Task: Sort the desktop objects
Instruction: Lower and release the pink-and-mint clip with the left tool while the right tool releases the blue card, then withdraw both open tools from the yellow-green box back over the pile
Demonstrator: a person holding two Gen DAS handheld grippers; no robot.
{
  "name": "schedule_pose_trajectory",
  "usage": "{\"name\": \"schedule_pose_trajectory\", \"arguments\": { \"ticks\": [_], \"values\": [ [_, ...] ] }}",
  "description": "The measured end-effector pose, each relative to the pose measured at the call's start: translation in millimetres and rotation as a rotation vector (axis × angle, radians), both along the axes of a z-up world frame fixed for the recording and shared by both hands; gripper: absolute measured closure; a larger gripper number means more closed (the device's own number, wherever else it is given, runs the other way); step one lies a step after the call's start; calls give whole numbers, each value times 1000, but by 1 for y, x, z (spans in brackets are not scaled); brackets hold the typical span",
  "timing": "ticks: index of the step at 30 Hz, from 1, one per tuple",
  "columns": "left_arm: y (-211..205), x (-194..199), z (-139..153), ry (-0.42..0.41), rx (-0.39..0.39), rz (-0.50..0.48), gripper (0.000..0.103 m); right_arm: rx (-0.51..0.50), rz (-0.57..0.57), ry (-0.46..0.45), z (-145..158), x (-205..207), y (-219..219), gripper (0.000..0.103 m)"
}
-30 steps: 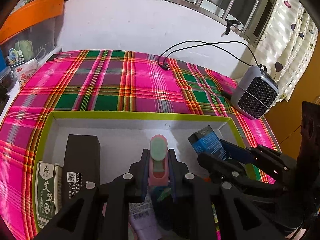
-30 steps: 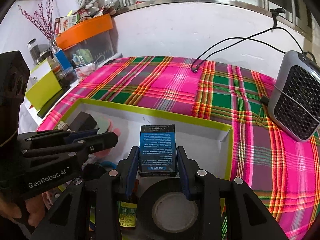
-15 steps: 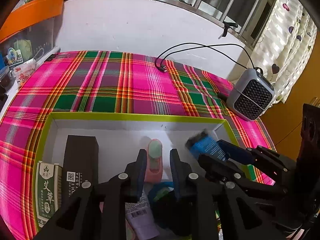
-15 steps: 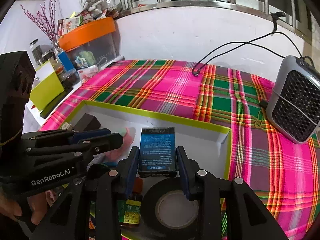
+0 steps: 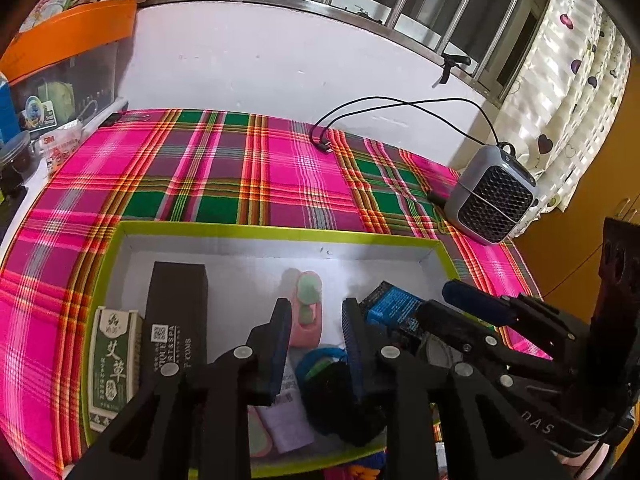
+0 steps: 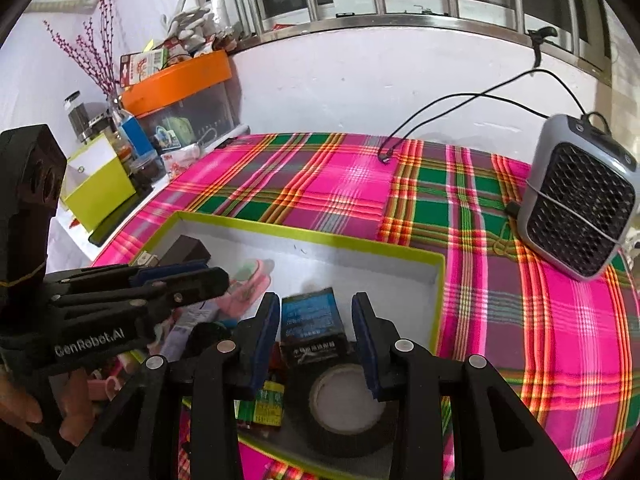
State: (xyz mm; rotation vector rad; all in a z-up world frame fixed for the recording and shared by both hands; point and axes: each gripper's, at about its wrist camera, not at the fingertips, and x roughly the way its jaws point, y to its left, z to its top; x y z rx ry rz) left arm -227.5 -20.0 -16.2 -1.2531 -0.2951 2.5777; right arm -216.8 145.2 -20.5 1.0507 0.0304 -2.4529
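A pink clip-like item with a green top (image 5: 308, 312) lies on the floor of the green-rimmed tray (image 5: 280, 232). My left gripper (image 5: 316, 318) hovers just over it. Its jaws are opening and the pads stand clear of the item. The small blue box (image 6: 312, 320) leans on a black tape roll (image 6: 344, 404) inside the tray. It sits between the fingers of my right gripper (image 6: 316, 320). Those jaws are closing, with a gap still showing on both sides of the box. Each gripper shows in the other's view: the left gripper (image 6: 212, 276), the right gripper (image 5: 440, 302).
The tray also holds a long black box (image 5: 178, 312), a green herbal packet (image 5: 114, 360) and several small items. A grey heater (image 6: 580, 208) with a black cable stands at the right on the plaid cloth. An orange-lidded bin (image 6: 180, 80) and bottles crowd the left.
The left jaws let go of the pink item, which dropped to the tray floor. The blue box slipped out of the right pads and settled lower, against the tape roll.
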Motion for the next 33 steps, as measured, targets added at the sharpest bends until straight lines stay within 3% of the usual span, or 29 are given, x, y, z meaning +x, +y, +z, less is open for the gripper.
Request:
{"name": "schedule_pose_trajectory", "arguments": {
  "ticks": [2,12,20,33],
  "values": [
    [-2,3,1,4,1,1,77,12,-18,-1,-2,4,5,86],
    [1,7,-1,1,1,-9,77,27,-5,-48,-17,1,1,87],
    [2,15,3,9,-2,-9,77,21,-10,-36,-10,6,2,87],
    [16,65,26,67,-56,-3,77,19,19,-17,9,59,9,84]
  ]
}}
